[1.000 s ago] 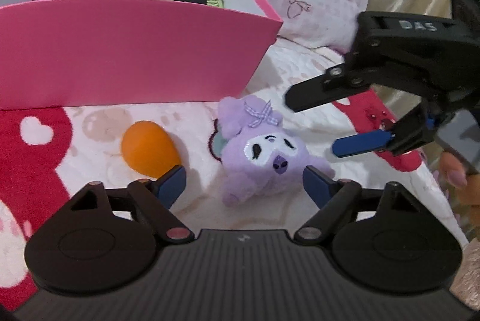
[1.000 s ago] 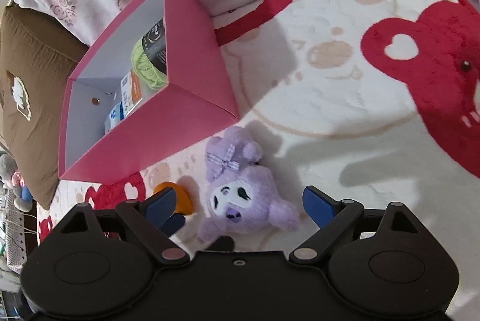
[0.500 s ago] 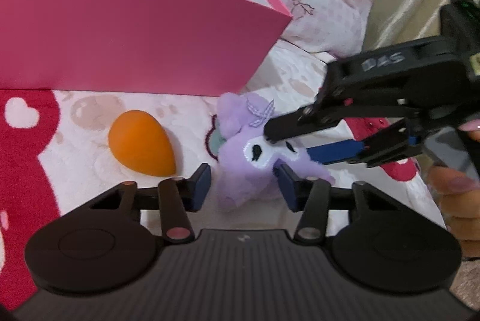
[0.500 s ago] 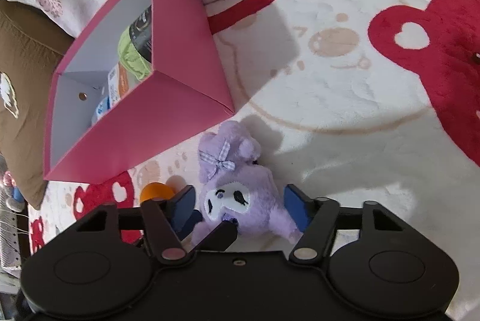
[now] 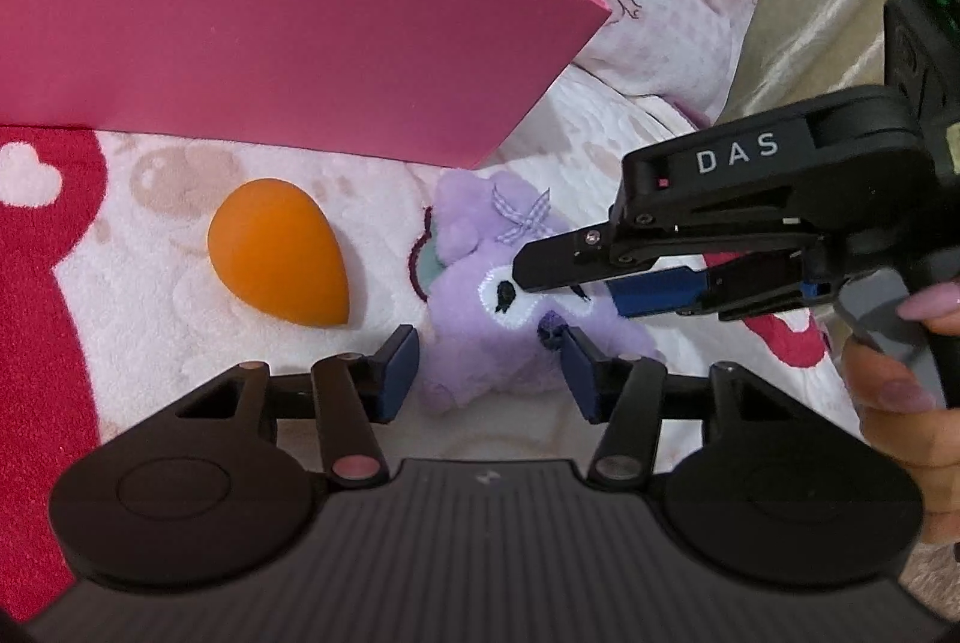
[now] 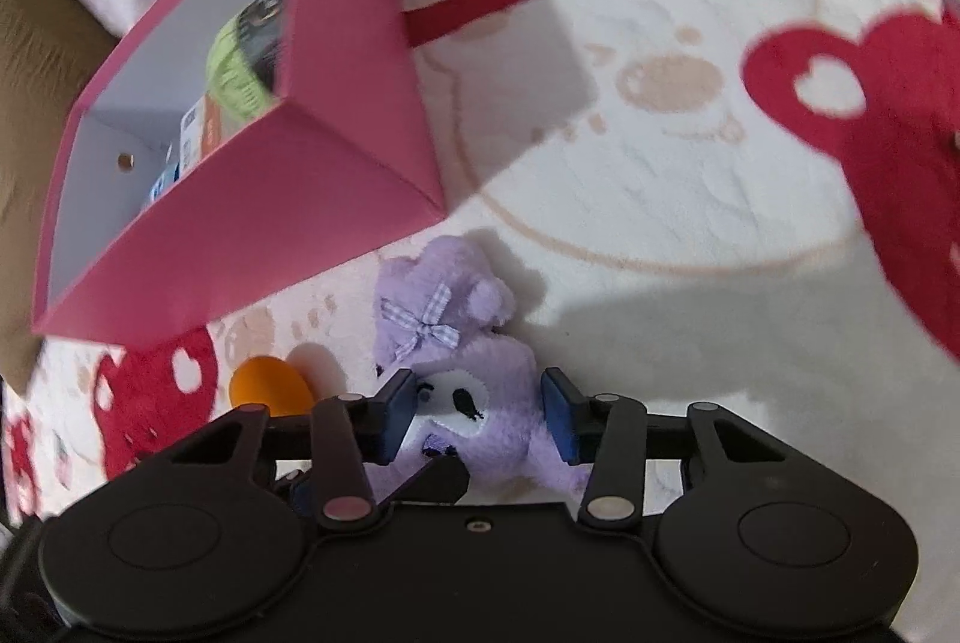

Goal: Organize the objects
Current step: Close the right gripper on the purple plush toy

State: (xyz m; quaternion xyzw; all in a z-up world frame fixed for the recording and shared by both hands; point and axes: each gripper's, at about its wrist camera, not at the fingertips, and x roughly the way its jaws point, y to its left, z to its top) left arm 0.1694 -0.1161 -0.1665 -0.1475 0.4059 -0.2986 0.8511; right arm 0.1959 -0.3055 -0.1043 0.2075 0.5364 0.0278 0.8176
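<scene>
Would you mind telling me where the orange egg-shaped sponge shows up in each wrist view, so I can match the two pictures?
Left wrist view: the orange sponge lies left of centre on the blanket, left of the purple plush toy.
Right wrist view: the sponge is at lower left, partly hidden behind the gripper's body.
Shared landmark: the pink box lies beyond both.

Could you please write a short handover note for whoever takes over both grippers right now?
Left gripper: jaws opening, straddling the purple plush toy low down.
Right gripper: jaws closing around its head; pads look to be touching.
Toy lies on the blanket beside the pink box.
Done: green yarn and small packets sit in the box.
Left: toy and orange egg-shaped sponge.
</scene>
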